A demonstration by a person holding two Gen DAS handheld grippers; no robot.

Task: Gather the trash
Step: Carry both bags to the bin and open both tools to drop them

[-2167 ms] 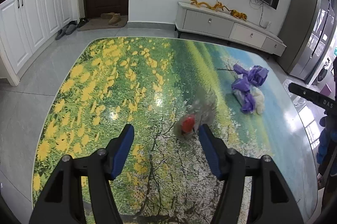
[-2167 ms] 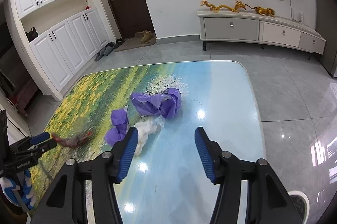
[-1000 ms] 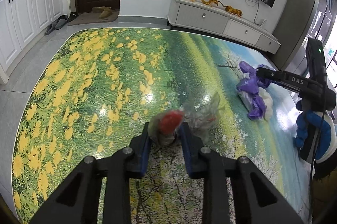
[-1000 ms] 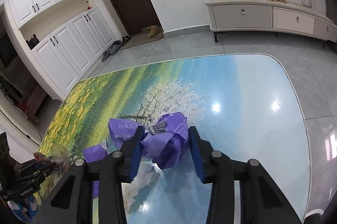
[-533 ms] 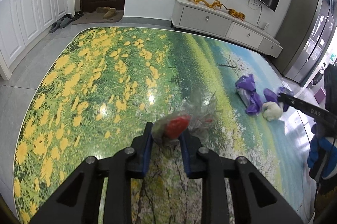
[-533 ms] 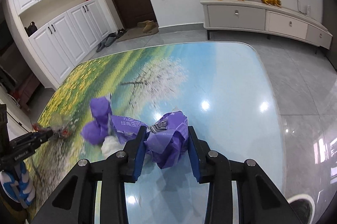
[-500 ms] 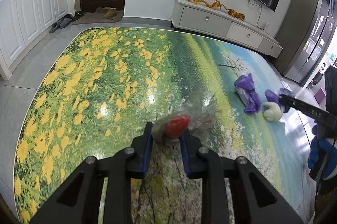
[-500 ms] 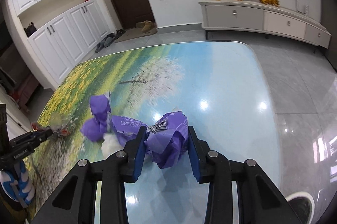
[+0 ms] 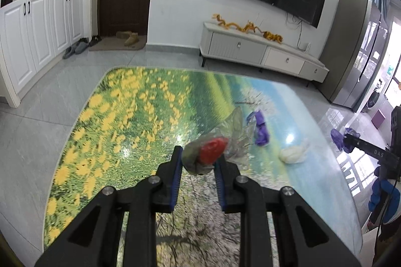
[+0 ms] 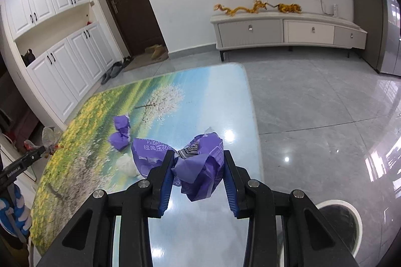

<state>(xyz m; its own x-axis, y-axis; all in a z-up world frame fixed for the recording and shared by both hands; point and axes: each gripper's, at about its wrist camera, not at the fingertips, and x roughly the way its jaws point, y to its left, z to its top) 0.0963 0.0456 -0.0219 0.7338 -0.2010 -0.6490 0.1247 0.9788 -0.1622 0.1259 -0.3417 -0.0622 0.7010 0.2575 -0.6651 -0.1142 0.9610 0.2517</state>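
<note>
We pinch one clear wrapper with a red scrap (image 9: 213,150) in our left gripper (image 9: 196,161) and one purple pack (image 10: 198,166), printed "FACIAL", in our right gripper (image 10: 199,170); both are lifted above the table (image 10: 200,91). One purple wrapper (image 9: 260,127) and one white wad (image 9: 292,154) lie there.

Worktop (image 10: 240,101): small crumpled wrapper (image 10: 121,132) behind tissue wad (image 10: 126,164); bin (image 10: 335,224) on floor, right of worktop.

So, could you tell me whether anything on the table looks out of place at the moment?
Yes: a crumpled purple wrapper and a white tissue wad lie loose on the table, as leftover litter. The other two pieces are already gripped, one in each gripper.
</note>
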